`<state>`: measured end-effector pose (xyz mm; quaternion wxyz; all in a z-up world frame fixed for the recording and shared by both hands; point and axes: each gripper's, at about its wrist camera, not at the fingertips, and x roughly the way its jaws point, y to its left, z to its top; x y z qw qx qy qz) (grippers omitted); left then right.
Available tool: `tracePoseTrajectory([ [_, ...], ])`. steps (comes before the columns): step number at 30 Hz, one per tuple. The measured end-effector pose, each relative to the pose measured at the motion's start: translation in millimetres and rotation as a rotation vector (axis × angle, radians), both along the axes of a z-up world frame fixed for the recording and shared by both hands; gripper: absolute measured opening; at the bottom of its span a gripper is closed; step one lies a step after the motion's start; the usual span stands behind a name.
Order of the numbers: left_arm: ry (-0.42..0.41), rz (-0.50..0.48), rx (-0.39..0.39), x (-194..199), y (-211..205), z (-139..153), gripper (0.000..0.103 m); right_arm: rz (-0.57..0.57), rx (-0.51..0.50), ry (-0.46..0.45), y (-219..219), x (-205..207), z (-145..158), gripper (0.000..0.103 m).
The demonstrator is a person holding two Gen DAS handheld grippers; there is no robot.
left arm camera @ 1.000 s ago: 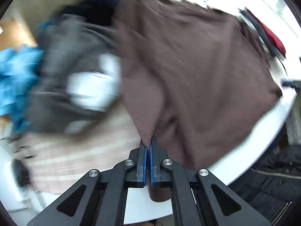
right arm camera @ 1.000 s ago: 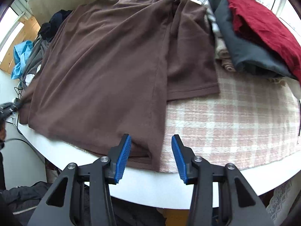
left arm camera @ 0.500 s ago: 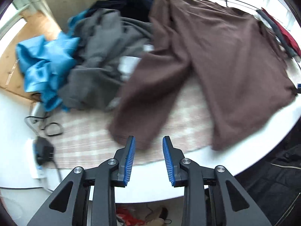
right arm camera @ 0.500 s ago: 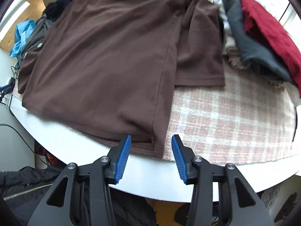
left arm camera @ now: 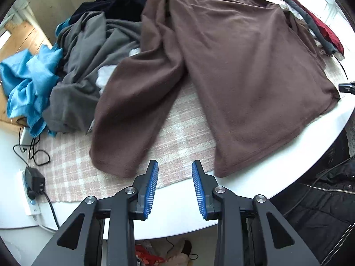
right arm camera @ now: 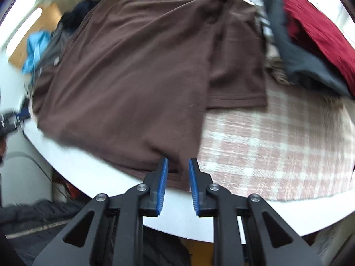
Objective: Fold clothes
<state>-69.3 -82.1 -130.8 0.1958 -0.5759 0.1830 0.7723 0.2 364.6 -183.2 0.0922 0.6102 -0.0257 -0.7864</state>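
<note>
A brown shirt (left arm camera: 244, 71) lies spread on the pink plaid cloth (left arm camera: 184, 137) that covers the white table. Its left sleeve (left arm camera: 133, 102) rests flat, angled toward the front edge. My left gripper (left arm camera: 174, 163) hangs open just in front of the sleeve's cuff, with nothing between its blue pads. In the right wrist view, my right gripper (right arm camera: 178, 160) is at the brown shirt's (right arm camera: 133, 66) front right hem corner. Its jaws are closing with the hem between them, and a gap still shows beside each pad. The other sleeve (right arm camera: 237, 71) lies folded under the body.
A heap of grey (left arm camera: 88, 66), blue (left arm camera: 28, 77) and dark clothes sits at the left. Folded dark grey (right arm camera: 295, 51) and red (right arm camera: 319, 28) garments are stacked at the right. A power strip with cables (left arm camera: 33, 186) lies at the front left. A black jacket (left arm camera: 321, 199) hangs below the table edge.
My left gripper let go of the brown sleeve, opened and drew back; the sleeve now lies on the cloth. My right gripper's jaws have narrowed around the hem corner.
</note>
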Motion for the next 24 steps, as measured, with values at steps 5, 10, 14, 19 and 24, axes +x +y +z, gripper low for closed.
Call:
tracePoseTrajectory([
  [5, -0.005, -0.022, -0.003, 3.3, 9.4, 1.0, 0.034, 0.134, 0.15, 0.003, -19.7, 11.5, -5.8, 0.021],
  [10, -0.022, -0.022, -0.006, 1.5, 12.5, -4.0, 0.034, 0.126, 0.146, -0.011, -15.3, -1.7, -20.4, 0.02],
  [14, -0.023, -0.024, -0.02, 1.8, 12.9, -3.5, 0.034, 0.044, -0.03, -0.005, 8.8, -4.9, -12.5, 0.005],
  [19, -0.029, -0.011, -0.007, 6.2, 7.4, -1.3, 0.035, -0.117, -0.193, -0.064, 64.3, 0.7, -7.4, 0.005],
  [24, -0.066, -0.003, 0.033, 7.8, 5.3, -9.4, 0.035, -0.124, -0.067, -0.103, 66.9, -10.6, -8.4, 0.009],
])
